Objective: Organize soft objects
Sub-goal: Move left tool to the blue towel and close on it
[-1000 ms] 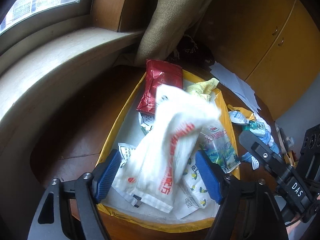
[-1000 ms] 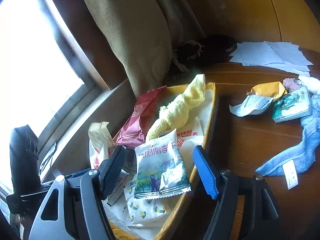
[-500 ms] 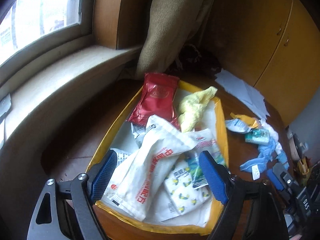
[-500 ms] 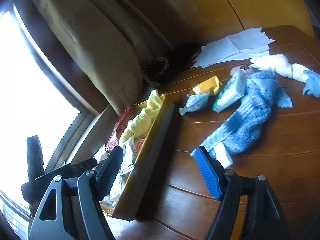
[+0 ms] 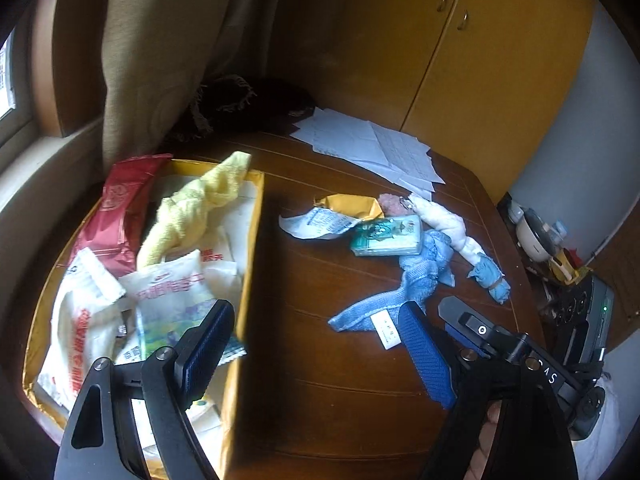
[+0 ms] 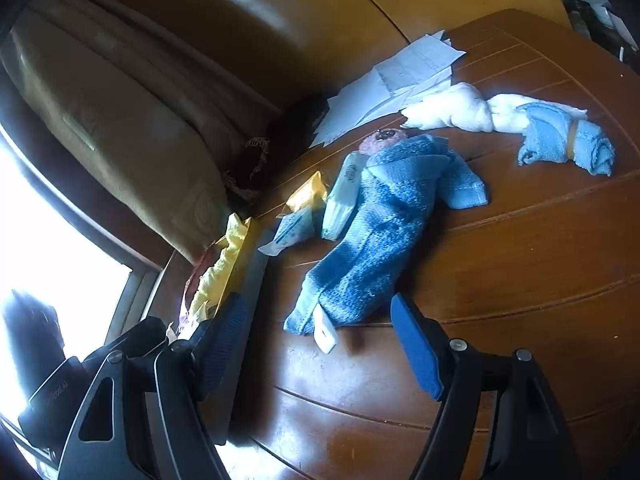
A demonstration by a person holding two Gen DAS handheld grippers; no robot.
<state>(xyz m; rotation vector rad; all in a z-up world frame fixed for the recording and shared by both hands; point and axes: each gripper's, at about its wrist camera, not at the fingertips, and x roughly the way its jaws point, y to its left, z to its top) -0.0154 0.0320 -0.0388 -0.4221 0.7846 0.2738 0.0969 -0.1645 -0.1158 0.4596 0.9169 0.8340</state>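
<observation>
A yellow tray (image 5: 253, 240) on the left of the wooden table holds a red packet (image 5: 118, 210), a yellow cloth (image 5: 196, 208) and several white snack bags (image 5: 168, 292). On the table lie a blue towel (image 5: 416, 280), a white and blue rolled cloth (image 5: 460, 236), a teal tissue pack (image 5: 386, 236) and a yellow wrapper (image 5: 352, 206). My left gripper (image 5: 316, 352) is open and empty, straddling the tray's right wall. My right gripper (image 6: 320, 344) is open and empty, just short of the blue towel (image 6: 376, 236). The tray (image 6: 256, 272) shows at its left.
White papers (image 5: 372, 148) lie at the back of the table. A beige curtain (image 5: 160, 60) and a dark fringed cloth (image 5: 248, 100) sit behind the tray. Yellow cabinets (image 5: 480, 60) stand at the back right. The table edge (image 5: 516, 264) runs down the right side, with clutter beyond.
A white bag dropped from my left gripper into the tray. Both grippers have swung right, from over the tray toward the blue towel on the table.
</observation>
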